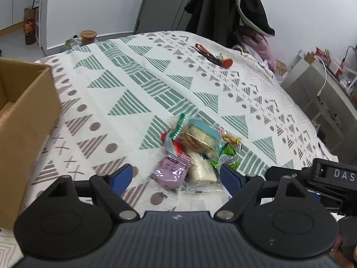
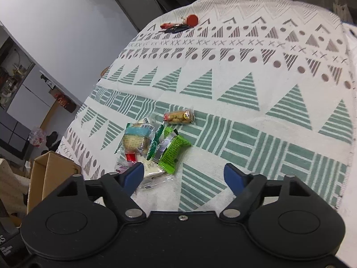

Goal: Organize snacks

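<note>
Patterned tablecloth on the counter (image 1: 133, 71) is loose under the snack pile (image 1: 191, 147) at 12 o'clock of the wide-open, empty left hand-held gripper (image 1: 176, 174), so the slippery purple packet (image 1: 170, 173) might just skid away, and the right hand-held gripper (image 2: 184, 174) is wide open too.

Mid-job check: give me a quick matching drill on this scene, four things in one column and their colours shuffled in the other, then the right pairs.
Things:
1. Box at the table's edge
2. Finger pads of the right hand-held gripper
3. Snack packet on the right side of the pile in the right wrist view
4. Snack packet between the fingers of the left hand-held gripper, in the left wrist view

Colours:
A. Purple
B. Brown cardboard
C. Bright green
D. Blue

Pairs: 1-B, 2-D, 3-C, 4-A
</note>
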{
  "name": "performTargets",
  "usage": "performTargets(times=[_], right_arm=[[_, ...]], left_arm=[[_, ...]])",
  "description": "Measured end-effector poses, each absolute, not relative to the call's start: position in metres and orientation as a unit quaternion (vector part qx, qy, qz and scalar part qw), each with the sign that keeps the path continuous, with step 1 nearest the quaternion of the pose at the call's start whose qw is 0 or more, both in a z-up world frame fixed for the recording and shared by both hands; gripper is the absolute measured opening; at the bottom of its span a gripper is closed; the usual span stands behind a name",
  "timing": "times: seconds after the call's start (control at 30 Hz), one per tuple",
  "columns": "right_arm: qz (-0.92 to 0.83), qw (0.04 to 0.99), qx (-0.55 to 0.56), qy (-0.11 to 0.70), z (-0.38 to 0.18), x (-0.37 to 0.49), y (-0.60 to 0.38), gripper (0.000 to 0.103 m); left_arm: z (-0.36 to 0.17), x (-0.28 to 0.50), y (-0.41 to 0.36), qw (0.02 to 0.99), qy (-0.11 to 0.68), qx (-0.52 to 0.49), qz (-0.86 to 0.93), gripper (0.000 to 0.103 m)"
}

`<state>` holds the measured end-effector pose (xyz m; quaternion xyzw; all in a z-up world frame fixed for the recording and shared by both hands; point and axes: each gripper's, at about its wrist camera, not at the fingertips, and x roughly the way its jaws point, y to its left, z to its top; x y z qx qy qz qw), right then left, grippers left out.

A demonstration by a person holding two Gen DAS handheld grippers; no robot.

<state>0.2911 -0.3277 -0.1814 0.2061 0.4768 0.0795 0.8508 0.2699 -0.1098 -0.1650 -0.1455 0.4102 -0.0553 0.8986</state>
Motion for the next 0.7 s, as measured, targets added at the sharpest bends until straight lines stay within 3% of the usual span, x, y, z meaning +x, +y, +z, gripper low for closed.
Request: performTargets(times=[0.17, 0.47, 0.53, 0.6, 0.7], right_arm=[[0.11, 0.847, 0.208, 0.476, -0.195, 0.302, -0.326, 0.072], [0.158, 0.838, 0.227, 0.47, -0.213, 0.326, -0.319, 0.057], [0.157, 0.834, 0.233, 0.475, -0.219, 0.331, -0.319, 0.052], [0.148, 0.83, 0.245, 0.478, -0.225, 0.337, -0.322, 0.049], [0.139, 0.823, 0.27, 0.48, -0.229, 0.341, -0.33, 0.048]], left_arm=[[-0.178, 0.281, -0.117, 0.897, 0.42, -0.131, -0.043, 0.083], [-0.202, 0.301, -0.125, 0.892, 0.439, -0.108, -0.031, 0.065], [-0.202, 0.304, -0.125, 0.891, 0.439, -0.108, -0.033, 0.057], [-0.201, 0.306, -0.126, 0.888, 0.445, -0.107, -0.039, 0.043], [-0.201, 0.307, -0.126, 0.883, 0.455, -0.11, -0.038, 0.034]])
